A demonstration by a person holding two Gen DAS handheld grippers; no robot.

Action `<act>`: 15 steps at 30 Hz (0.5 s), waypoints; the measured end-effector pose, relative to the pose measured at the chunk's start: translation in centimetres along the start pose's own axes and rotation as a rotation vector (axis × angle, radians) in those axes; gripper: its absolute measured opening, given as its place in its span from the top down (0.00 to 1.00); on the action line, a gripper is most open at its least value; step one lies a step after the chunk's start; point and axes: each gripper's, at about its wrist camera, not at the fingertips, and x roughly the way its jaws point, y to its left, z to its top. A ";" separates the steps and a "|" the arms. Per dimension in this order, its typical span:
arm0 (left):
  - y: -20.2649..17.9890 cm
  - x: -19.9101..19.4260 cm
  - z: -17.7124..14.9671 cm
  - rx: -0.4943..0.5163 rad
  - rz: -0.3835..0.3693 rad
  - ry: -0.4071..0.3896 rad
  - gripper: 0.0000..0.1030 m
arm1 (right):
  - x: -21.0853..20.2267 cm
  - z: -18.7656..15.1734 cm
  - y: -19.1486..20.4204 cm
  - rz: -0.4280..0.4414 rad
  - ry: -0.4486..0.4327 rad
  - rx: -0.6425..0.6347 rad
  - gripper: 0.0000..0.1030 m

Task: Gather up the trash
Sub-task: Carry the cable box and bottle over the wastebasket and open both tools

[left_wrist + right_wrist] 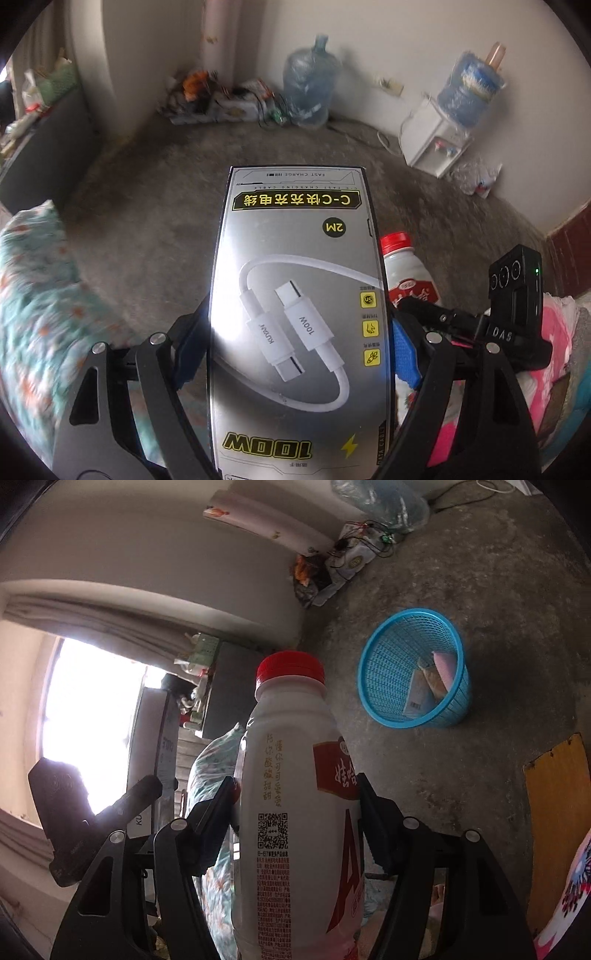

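Note:
My left gripper (pixel 295 343) is shut on a silver charging-cable box (pixel 295 280), held up above the floor. My right gripper (pixel 295 812) is shut on a white milk-drink bottle (pixel 291 782) with a red cap. The bottle (pixel 406 273) and the right gripper also show at the right of the left wrist view. A blue mesh trash basket (pixel 380 664) stands on the concrete floor ahead and to the right of the bottle, with a carton and a pink item inside. The left gripper with its box shows at the left of the right wrist view (pixel 155 775).
Two water jugs (pixel 310 88) and a white dispenser (pixel 432 144) stand by the far wall, with a clutter pile (pixel 218 99) in the corner. Floral bedding (pixel 40 295) lies at the left. A yellow board (pixel 557 812) lies on the floor at the right.

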 end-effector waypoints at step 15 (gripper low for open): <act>4.2 18.5 11.1 -0.356 -0.080 0.099 0.17 | 14.5 13.9 -11.2 -0.142 0.067 0.318 0.30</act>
